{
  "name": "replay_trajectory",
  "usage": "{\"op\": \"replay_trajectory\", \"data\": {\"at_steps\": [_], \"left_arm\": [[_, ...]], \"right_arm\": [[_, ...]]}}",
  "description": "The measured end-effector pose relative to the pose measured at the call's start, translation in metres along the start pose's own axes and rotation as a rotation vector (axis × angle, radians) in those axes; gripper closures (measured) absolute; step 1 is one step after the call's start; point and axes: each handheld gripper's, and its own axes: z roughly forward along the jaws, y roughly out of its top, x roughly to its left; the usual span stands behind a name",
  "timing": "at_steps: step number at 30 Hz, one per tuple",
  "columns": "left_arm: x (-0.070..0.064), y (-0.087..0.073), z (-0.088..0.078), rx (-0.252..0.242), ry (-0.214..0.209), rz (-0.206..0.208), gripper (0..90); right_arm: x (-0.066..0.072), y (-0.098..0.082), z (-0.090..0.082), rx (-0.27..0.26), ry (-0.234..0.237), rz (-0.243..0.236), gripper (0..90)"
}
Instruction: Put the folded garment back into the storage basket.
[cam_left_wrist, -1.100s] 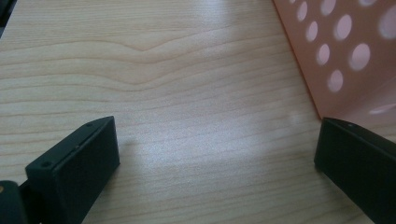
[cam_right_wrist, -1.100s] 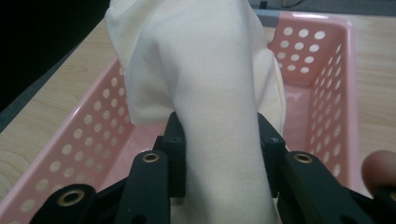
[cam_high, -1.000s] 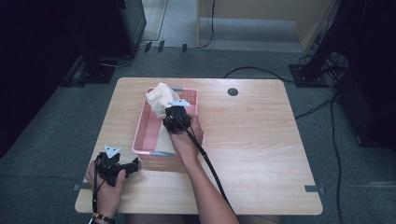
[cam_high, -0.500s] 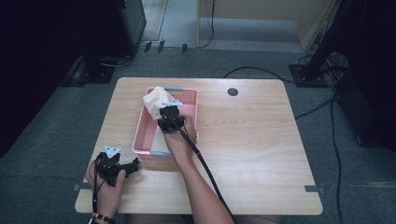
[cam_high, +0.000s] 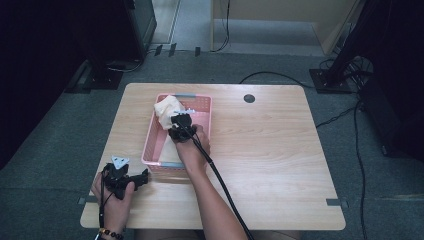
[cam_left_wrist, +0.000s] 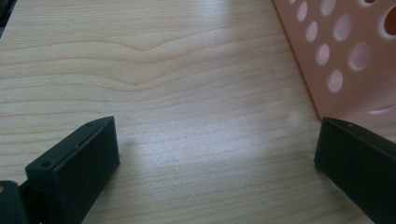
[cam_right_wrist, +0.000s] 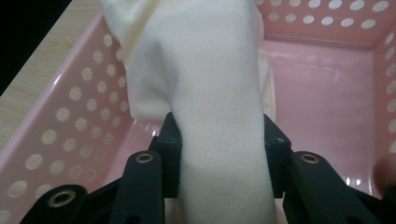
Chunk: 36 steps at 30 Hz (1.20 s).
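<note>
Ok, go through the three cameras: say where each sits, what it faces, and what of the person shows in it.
High view: fixed above the person's side, looking forward and down on the table; both forearms, left claw and right claw show.
Left gripper view: rides the left claw, facing bare tabletop beside the pink basket; its two jaws stand apart.
Right gripper view: rides the right claw, facing into the basket; its jaws clamp the cream cloth.
Shared: the basket appears in all three; the cloth in two.
</note>
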Motion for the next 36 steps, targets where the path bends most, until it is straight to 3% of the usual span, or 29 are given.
{"op": "replay_trajectory", "data": {"at_steps": [2,4,6,11,14,17,20,21,25,26,29,36], "left_arm": [[0.0,0.0,0.0,0.0,0.0,0.0,0.0],[0.0,0.0,0.0,0.0,0.0,0.0,0.0],[0.0,0.0,0.0,0.0,0.0,0.001,0.0],[0.0,0.0,0.0,0.0,0.0,0.001,0.0],[0.0,0.0,0.0,0.0,0.0,0.001,0.0],[0.0,0.0,0.0,0.0,0.0,0.0,0.0],[0.0,0.0,0.0,0.0,0.0,0.0,0.0],[0.0,0.0,0.0,0.0,0.0,0.0,0.0],[0.0,0.0,0.0,0.0,0.0,0.0,0.0],[0.0,0.0,0.0,0.0,0.0,0.001,0.0],[0.0,0.0,0.0,0.0,0.0,0.0,0.0],[0.0,0.0,0.0,-0.001,0.001,-0.001,0.0]], "right_arm": [[-0.001,0.0,0.001,-0.002,-0.001,-0.011,56.4],[-0.001,0.0,0.0,-0.019,0.028,-0.015,46.9],[0.0,0.0,0.0,-0.023,0.025,-0.024,46.3],[0.0,0.0,-0.001,-0.012,0.065,-0.052,31.7],[0.0,0.0,-0.003,-0.022,0.075,-0.06,29.1],[0.002,-0.001,-0.005,-0.041,0.127,-0.089,15.0],[0.002,-0.001,-0.006,-0.051,0.127,-0.103,10.0],[0.002,-0.001,-0.006,-0.051,0.128,-0.119,4.5],[0.001,0.0,-0.009,-0.046,0.136,-0.12,0.3],[0.0,0.002,-0.011,-0.041,0.149,-0.096,0.0],[-0.001,0.002,-0.016,-0.051,0.157,-0.09,0.0],[-0.01,0.004,-0.033,-0.089,0.111,-0.123,0.0]]}}
